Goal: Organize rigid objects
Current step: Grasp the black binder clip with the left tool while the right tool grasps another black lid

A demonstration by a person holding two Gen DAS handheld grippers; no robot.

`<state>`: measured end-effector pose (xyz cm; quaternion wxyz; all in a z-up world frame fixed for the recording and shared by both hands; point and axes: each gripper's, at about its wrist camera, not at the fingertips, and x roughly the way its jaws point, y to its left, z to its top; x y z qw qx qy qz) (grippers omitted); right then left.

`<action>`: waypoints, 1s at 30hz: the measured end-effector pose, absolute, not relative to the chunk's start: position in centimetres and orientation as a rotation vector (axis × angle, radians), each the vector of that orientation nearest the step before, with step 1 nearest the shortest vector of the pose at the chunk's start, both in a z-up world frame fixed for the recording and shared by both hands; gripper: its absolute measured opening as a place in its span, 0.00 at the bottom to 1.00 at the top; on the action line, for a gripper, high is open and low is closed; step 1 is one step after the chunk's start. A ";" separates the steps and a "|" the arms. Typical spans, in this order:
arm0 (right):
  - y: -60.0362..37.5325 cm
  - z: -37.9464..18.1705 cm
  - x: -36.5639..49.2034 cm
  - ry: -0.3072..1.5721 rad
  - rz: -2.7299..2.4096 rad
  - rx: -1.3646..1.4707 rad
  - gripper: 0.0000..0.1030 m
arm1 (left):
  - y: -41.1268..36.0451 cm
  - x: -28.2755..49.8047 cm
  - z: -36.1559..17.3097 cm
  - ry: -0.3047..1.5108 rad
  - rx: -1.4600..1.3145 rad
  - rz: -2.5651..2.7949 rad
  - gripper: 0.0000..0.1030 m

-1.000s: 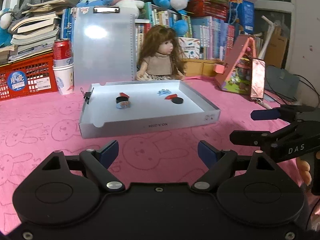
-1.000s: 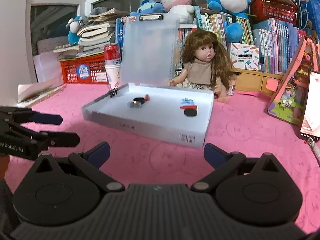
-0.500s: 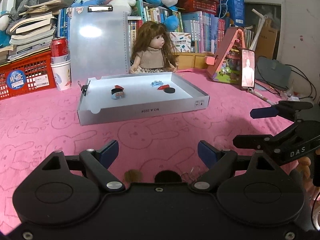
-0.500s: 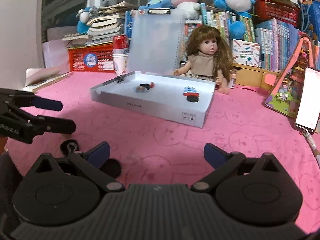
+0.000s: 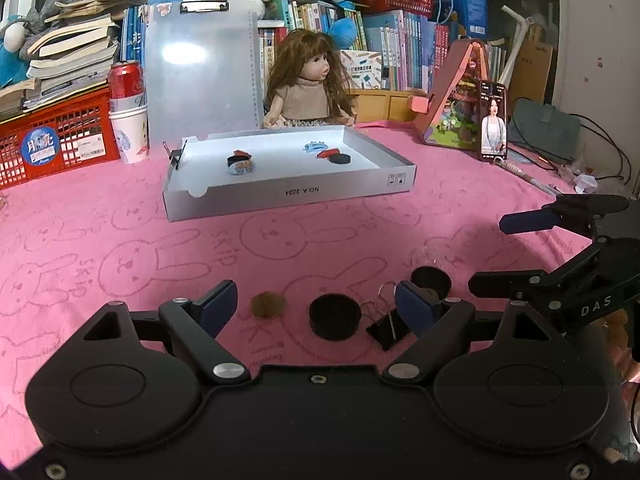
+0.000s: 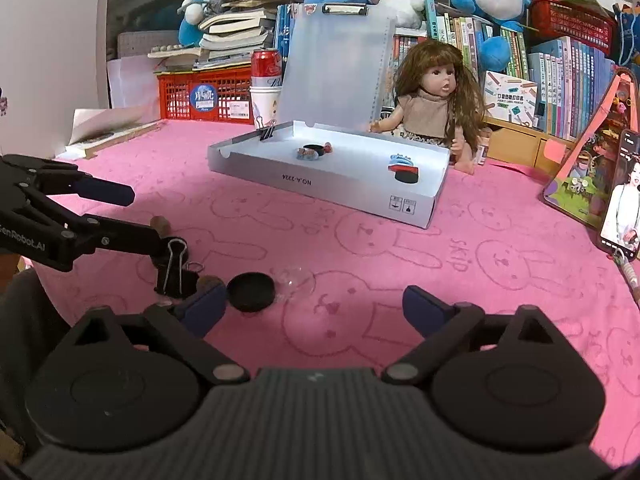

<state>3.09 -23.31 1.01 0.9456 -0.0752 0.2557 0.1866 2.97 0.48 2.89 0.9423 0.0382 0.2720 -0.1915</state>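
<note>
Both tools have drawn back and dipped since a second ago, so small things on the near pink table [image 5: 120, 208] that were out of sight now show, and the white tray [image 5: 280, 194] sits farther off. My left tool [image 5: 316, 306] stands wide open, holding nothing. Between its fingers lie a brown fuzzy lump [image 5: 268, 304] and a flat black round cap [image 5: 335, 317]; I cannot make out what the lump is. A black binder clip [image 5: 386, 330] lies just inside the right finger, partly hidden by it, and a second dark round piece [image 5: 430, 280] beyond is also half covered.

My right tool [image 6: 314, 308] is open too, its jaws having just closed a little, with nothing gripped. From its camera the black cap [image 6: 251, 291] lies just inside its left finger, beside something clear [image 6: 296, 278] I can hardly read.

Farther ahead, in the tray, two small clusters sit apart: a black ring with a patterned piece [image 5: 240, 163], and a black disc with red and blue bits [image 5: 334, 155], too small to name. Behind it sits a doll [image 5: 310, 94].
</note>
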 end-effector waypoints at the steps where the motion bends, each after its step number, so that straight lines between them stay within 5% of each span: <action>1: -23.2 0.9 3.1 0.523 0.382 -0.155 0.94 | 0.5 2.9 2.8 0.558 0.078 -0.390 0.81; 8: -22.6 0.4 3.2 0.538 0.414 -0.154 0.83 | 0.3 2.1 2.9 0.560 0.096 -0.431 0.67; 13: -21.9 0.1 3.4 0.541 0.439 -0.159 0.58 | -0.4 1.3 3.0 0.574 0.107 -0.515 0.42; 18: -21.1 -0.1 3.6 0.543 0.469 -0.173 0.47 | -1.3 0.7 2.8 0.573 0.150 -0.562 0.40; 30: -20.2 -0.3 4.7 0.530 0.482 -0.175 0.41 | -3.0 1.2 1.1 0.609 0.184 -0.557 0.31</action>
